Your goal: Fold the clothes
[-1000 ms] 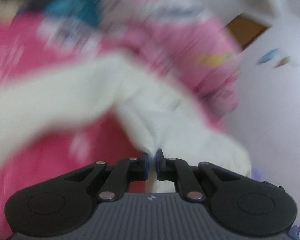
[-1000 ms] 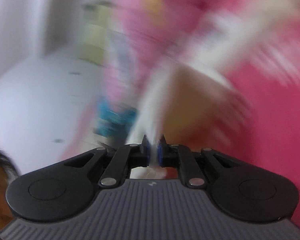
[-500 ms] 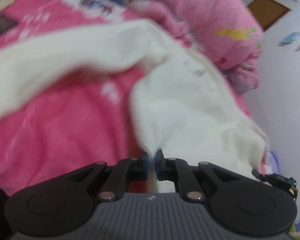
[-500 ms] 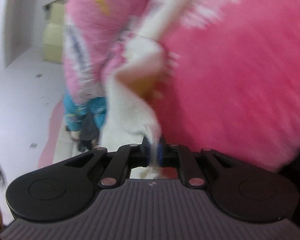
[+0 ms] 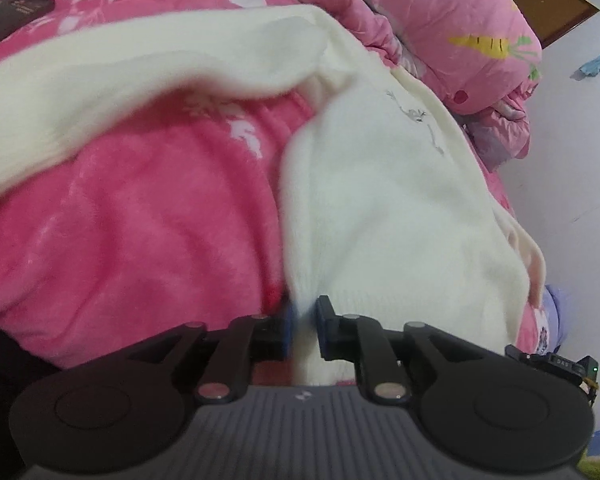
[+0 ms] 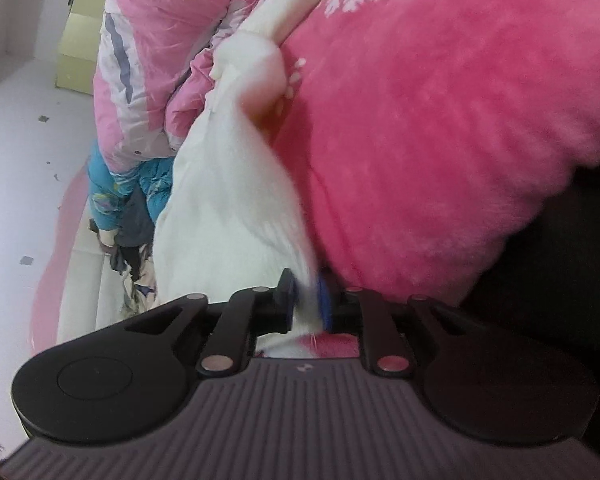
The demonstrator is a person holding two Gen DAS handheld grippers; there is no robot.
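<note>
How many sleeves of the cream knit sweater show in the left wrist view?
1. A long sleeve stretches left across the bright pink fleece blanket, away from the cream knit sweater. A second sleeve may be hidden beneath the body.

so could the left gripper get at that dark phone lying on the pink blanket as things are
Probably not directly: the left gripper is opening with the white sweater between its jaws, and the sweater's sleeve lies across the blanket before the phone.

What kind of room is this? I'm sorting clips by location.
Probably a bedroom: a fuzzy pink blanket covers what looks like a bed, with a bunched pink quilt behind the white sweater.
</note>
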